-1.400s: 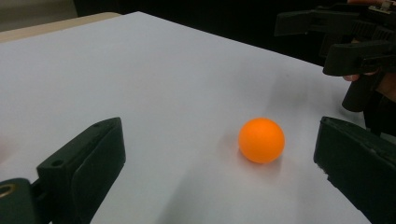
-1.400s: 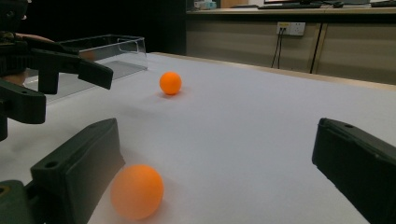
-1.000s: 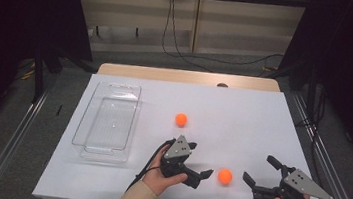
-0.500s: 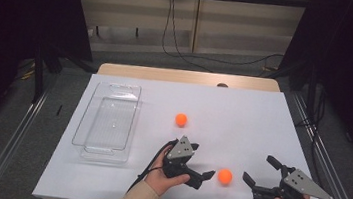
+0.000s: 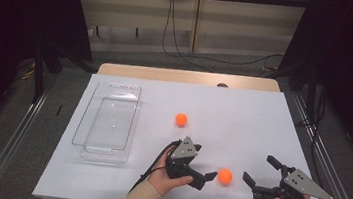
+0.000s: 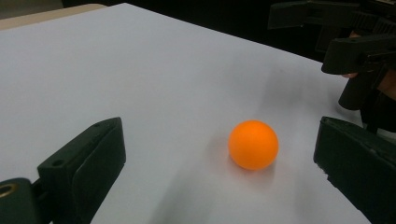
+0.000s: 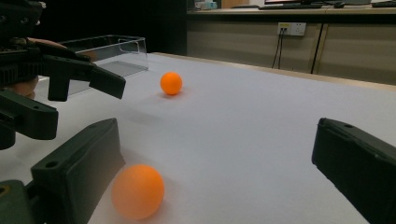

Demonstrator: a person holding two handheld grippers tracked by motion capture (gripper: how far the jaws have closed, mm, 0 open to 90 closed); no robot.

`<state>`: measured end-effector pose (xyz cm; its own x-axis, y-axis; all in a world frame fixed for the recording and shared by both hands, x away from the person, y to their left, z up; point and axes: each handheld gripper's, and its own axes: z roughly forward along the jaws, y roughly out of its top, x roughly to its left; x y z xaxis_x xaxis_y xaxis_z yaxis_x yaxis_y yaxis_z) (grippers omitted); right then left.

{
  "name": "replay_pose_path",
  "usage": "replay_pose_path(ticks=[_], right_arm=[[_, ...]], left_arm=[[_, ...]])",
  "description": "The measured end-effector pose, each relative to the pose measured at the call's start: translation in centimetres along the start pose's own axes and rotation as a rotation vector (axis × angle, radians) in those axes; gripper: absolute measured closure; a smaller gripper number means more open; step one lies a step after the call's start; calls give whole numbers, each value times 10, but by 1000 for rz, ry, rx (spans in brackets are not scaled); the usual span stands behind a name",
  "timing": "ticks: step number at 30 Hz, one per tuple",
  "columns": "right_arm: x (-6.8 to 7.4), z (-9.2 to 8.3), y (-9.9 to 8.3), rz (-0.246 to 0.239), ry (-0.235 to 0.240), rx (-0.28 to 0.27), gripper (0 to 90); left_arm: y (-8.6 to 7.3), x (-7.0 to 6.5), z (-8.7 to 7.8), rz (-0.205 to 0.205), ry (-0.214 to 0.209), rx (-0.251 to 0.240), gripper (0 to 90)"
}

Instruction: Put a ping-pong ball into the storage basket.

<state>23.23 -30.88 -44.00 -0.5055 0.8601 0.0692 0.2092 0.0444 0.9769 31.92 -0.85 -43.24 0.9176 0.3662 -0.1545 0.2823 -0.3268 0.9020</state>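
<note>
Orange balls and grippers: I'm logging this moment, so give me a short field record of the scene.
near ball: orange ball on the white table, between the two grippers
left gripper: open, jaws either side of that ball, not touching
right gripper: open, beside the ball
far ball: second orange ball, mid-table
tray: clear tray, empty, at left

bare table [image 5: 243, 117] around near ball [image 5: 225, 176]; tray [image 5: 107, 121] well apart.
</note>
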Motion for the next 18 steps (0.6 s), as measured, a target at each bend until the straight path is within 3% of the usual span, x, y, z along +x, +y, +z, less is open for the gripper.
replay_pose_path(ticks=[18], right_arm=[[0, 0, 0, -2, 1, 0, 10]], left_arm=[[1, -2, 6, -1, -10, 13, 23]])
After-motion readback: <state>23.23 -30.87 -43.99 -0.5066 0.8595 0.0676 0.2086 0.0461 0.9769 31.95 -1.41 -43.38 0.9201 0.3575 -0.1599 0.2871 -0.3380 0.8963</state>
